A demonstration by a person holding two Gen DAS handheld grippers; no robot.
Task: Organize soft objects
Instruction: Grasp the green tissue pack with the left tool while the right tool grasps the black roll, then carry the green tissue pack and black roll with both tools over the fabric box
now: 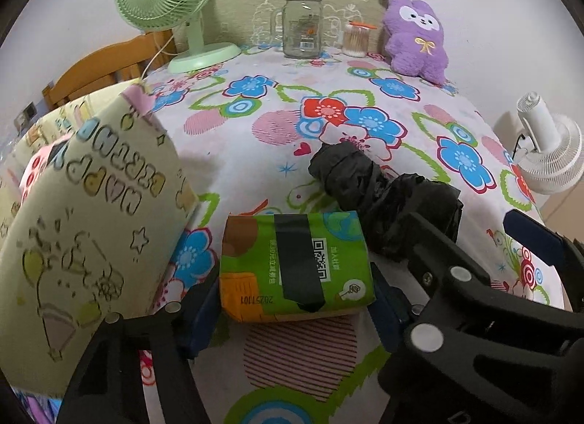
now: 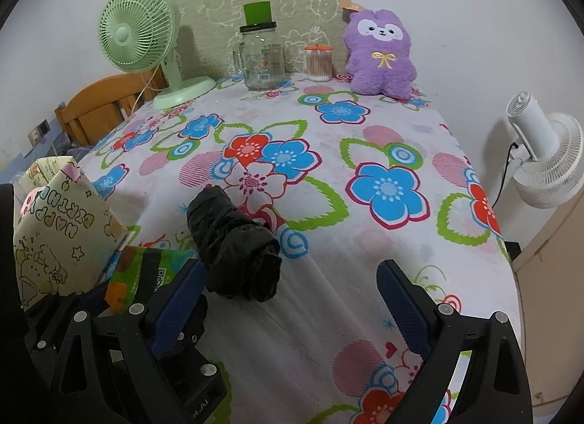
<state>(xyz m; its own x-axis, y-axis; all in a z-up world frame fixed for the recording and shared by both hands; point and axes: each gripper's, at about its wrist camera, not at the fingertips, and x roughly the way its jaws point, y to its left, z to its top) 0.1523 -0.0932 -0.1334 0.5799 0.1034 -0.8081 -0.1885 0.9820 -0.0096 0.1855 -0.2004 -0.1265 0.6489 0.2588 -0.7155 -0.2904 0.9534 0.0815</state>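
Leftmost, a yellow gift bag [image 1: 91, 212] stands on the floral cloth [image 1: 255, 139]. Beside it, the left gripper [image 1: 295, 305] clamps a green tissue pack [image 1: 295, 263] between both pads. Right of the pack lies a black bundle [image 2: 237, 241], touching it. The right gripper [image 2: 292, 307] hovers open near the bundle, holding nothing.
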